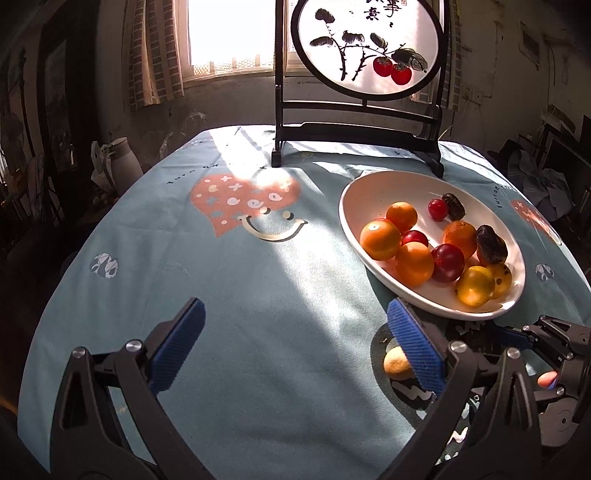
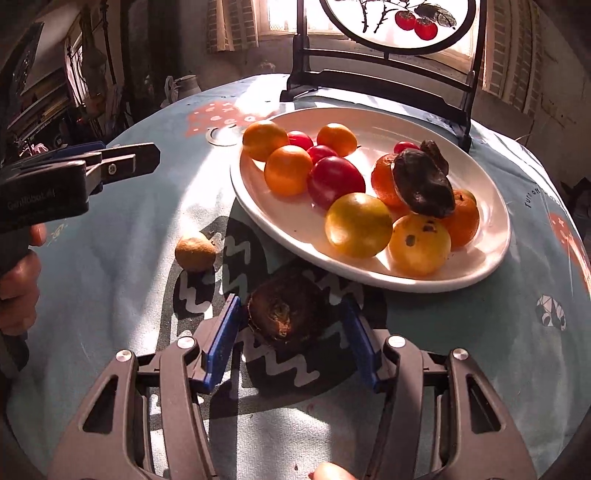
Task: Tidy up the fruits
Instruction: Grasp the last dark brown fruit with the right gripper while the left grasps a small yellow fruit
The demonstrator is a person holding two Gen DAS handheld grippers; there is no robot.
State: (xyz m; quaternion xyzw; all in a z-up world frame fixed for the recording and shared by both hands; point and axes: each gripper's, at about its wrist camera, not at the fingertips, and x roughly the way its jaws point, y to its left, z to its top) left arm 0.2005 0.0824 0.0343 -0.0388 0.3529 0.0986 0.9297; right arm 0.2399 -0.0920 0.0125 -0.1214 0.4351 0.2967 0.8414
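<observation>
Straddling a dark brown fruit (image 2: 284,314) on the surface (image 2: 110,295) just before the white plate (image 2: 480,266) of fruit, right claw (image 2: 293,334) parted, perhaps grazing it, left claw (image 1: 295,343) spread wide and empty, small tan fruit (image 2: 195,251) lying nearby.

Left wrist: low over worktop (image 1: 258,295), facing window (image 1: 229,33), white oval plate (image 1: 354,206) off to right, mid-distance. Right wrist: closer in, plate (image 2: 295,229) straight ahead, angled down. Shared: plate of fruit, painted round screen (image 1: 365,48) (image 2: 399,22), small brown fruit (image 1: 395,363) (image 2: 195,251), patterned cloth.
</observation>
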